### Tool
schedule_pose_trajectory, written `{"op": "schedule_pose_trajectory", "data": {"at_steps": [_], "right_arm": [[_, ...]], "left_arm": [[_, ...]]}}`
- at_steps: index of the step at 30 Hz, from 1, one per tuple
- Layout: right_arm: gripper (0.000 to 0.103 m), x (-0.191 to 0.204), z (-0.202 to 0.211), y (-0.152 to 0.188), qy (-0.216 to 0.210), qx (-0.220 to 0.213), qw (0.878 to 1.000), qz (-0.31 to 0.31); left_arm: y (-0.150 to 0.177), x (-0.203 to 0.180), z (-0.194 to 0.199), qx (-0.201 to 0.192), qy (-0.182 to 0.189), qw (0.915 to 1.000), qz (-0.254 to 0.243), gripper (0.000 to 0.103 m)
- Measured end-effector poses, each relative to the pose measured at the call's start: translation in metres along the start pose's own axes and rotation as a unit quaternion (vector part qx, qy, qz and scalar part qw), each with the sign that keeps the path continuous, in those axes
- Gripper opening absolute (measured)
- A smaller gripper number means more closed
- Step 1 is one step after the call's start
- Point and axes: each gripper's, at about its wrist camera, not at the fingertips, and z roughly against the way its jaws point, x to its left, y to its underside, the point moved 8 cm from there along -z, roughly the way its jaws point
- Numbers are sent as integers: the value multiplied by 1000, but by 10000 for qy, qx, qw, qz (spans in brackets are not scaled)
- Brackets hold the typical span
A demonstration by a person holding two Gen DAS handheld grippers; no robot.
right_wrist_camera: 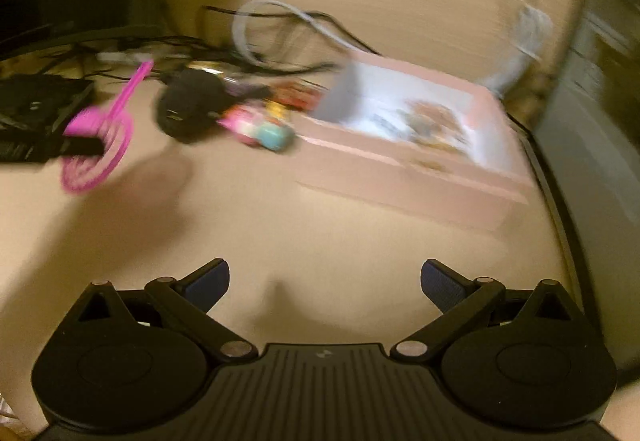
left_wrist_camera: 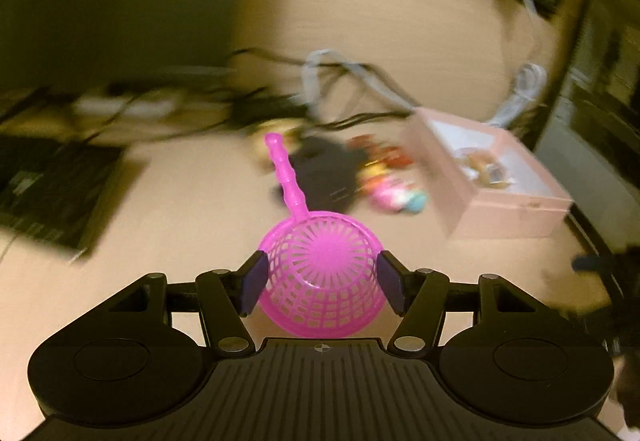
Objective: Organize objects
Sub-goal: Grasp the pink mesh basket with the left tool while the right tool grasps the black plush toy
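The left gripper point(left_wrist_camera: 322, 281) grips a pink plastic strainer point(left_wrist_camera: 320, 269) across its mesh bowl, one pad on each side, holding it above the wooden table point(left_wrist_camera: 180, 209). The strainer's long axis runs straight ahead of the fingers, its ridged handle pointing away toward a blurred cluster of toys point(left_wrist_camera: 386, 177). The pink storage box point(left_wrist_camera: 516, 213), already holding a few small items, lies ahead and to the right of the held strainer, so the carry appears to turn on a rightward swing. The right gripper point(right_wrist_camera: 324, 285) hovers over bare tabletop with its fingers spread and nothing between them; from its side the box point(right_wrist_camera: 404, 181) sits closer, though motion blur leaves the contents indistinct.
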Motion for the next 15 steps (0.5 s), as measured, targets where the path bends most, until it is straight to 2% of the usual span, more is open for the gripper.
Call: {"op": "schedule_pose_trajectory", "data": {"at_steps": [4,9,13,15], "right_arm": [[102,42,-19,-41,-396,-334,9973,519],[102,98,-59,-98,-627,-605,9921,903],[102,129,-103,-127,-502,-429,9930,975],[102,142,-123,-133,-291,-285,9928,1124]], "left_arm": [[8,40,23,70,-428,9983,395,65],[11,65,48,16,-631,9955,712,65],[14,68,59,35,-628,9947,818,65],[14,68,64,20,-597,9947,840,65]]}}
